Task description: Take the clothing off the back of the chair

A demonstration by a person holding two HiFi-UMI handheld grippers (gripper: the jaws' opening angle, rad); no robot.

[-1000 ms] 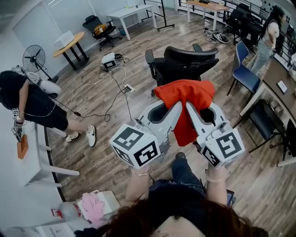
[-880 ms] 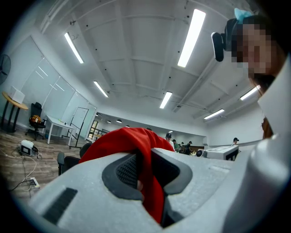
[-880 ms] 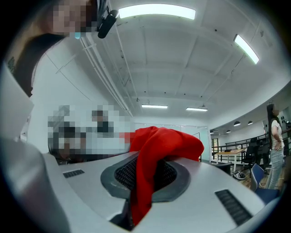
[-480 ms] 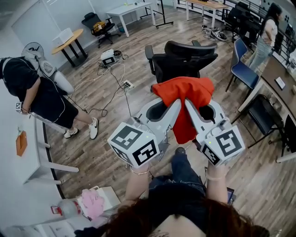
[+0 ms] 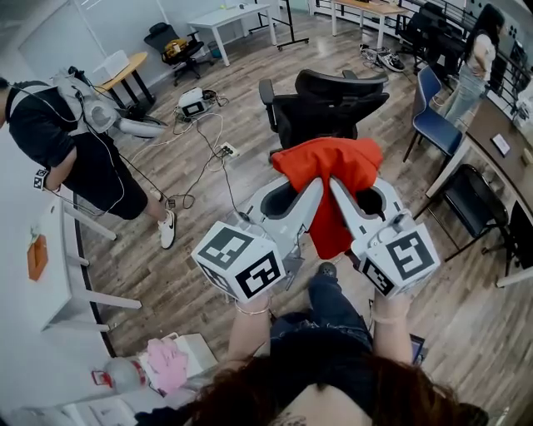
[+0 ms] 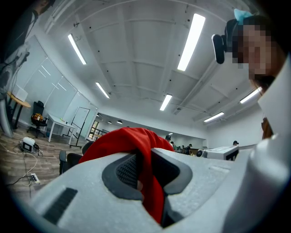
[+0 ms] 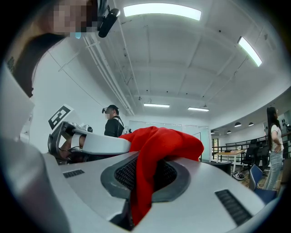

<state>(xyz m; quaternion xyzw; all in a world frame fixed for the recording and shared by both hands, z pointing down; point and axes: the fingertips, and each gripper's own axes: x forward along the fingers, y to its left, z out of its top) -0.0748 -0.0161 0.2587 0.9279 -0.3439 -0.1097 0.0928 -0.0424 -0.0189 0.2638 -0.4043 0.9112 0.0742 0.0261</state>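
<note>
Red clothing point(image 5: 329, 162), held up (folds dangling), hides the chair's point(image 5: 333, 104) lower part.

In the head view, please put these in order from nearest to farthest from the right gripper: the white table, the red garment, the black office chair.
1. The red garment: clamped in the right gripper itself.
2. The black office chair: just beyond the garment, straight ahead.
3. The white table: far off, at the view's top.
</note>
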